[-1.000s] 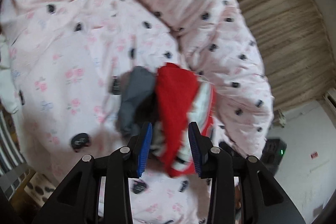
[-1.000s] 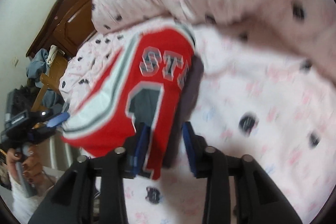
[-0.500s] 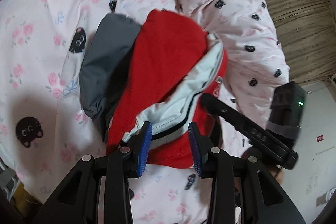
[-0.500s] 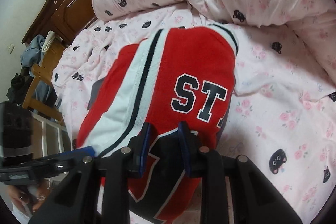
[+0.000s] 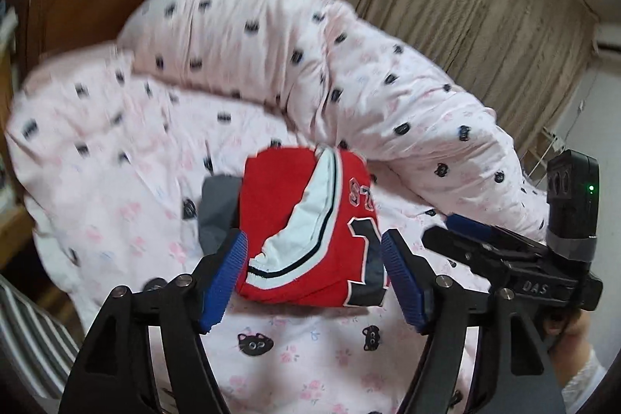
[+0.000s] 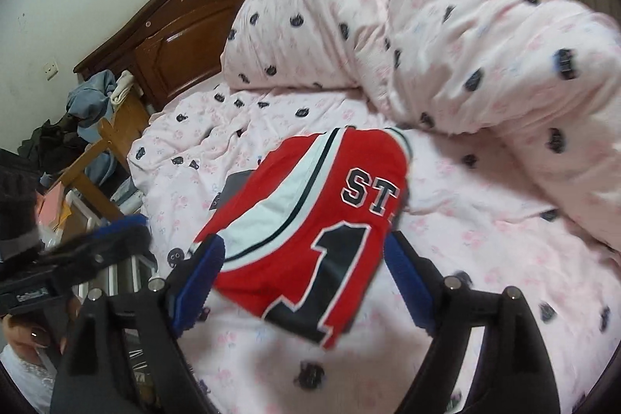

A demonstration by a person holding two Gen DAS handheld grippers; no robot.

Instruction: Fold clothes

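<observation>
We see the red jersey (image 6: 310, 251) lying as a compact folded bundle on the bed sheet (image 6: 485, 258), its "ST" lettering and numeral facing up, with a grey garment (image 5: 217, 212) partly under it on its left side. The rolled-up duvet (image 5: 310, 64) sits just behind. Our left gripper (image 5: 314, 282) stands spread wide with nothing between its pads, and the right gripper (image 6: 302, 282) is likewise released, the jersey showing beyond its jaws without being pinched. We judge this jersey's fold to be at or near its end (the white-striped edge looks slightly loose). What follows calls either for tidying that edge or for turning to another garment; we cannot settle which.
</observation>
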